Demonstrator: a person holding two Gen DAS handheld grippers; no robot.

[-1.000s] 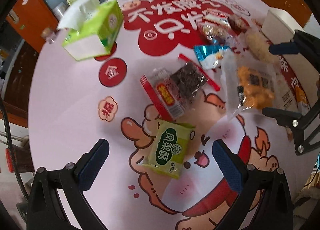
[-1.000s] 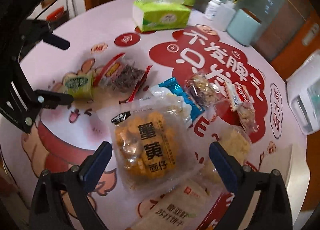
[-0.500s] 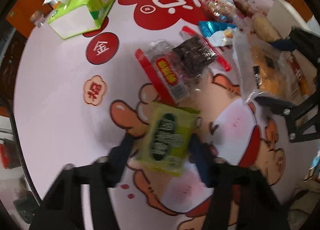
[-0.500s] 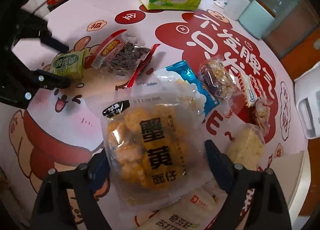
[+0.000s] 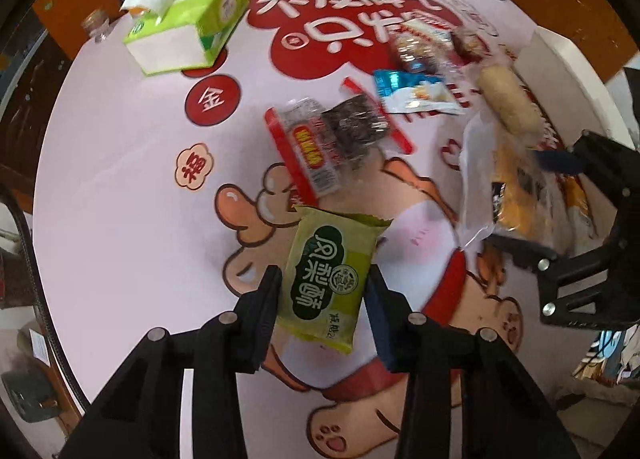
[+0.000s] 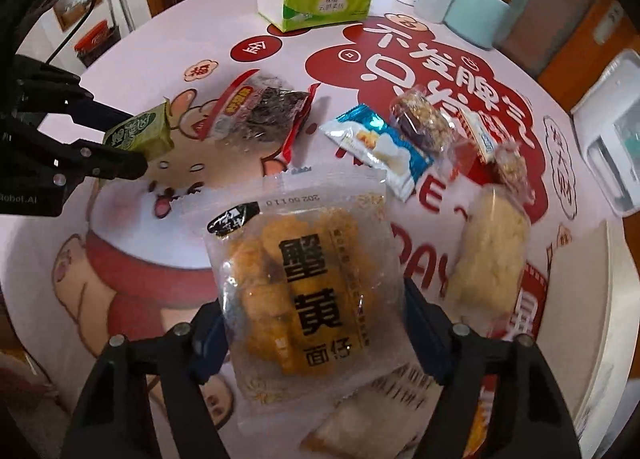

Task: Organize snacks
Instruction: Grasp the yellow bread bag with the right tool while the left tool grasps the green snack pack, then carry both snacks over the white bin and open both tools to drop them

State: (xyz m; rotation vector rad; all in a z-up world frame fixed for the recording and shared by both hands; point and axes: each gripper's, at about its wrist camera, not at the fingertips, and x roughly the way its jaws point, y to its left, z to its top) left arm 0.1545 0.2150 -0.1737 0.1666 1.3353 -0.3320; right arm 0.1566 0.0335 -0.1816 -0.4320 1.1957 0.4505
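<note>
My left gripper [image 5: 326, 299] is shut on a green snack packet [image 5: 330, 275], lifted off the pink round table [image 5: 120, 187]; it shows in the right wrist view too [image 6: 138, 133]. My right gripper [image 6: 316, 331] is shut on a clear bag of yellow crab-roe snacks [image 6: 304, 283], held above the table; the left wrist view shows it blurred at the right [image 5: 516, 195]. On the table lie a red-edged dark snack pack [image 5: 332, 143], a blue and white packet [image 5: 416, 93], a nut bar [image 6: 420, 123] and a pale puffed roll [image 6: 492, 251].
A green tissue box [image 5: 188, 23] stands at the back left. Bottles and a teal canister [image 6: 476, 15] stand at the far edge. A white appliance [image 6: 612, 139] sits at the back right. A cream box [image 5: 568, 75] lies at the right edge. More packets [image 6: 404, 411] lie under my right gripper.
Both grippers closed from wide open: the left onto the green packet, the right onto the yellow snack bag. Both packets now sit higher off the table.
</note>
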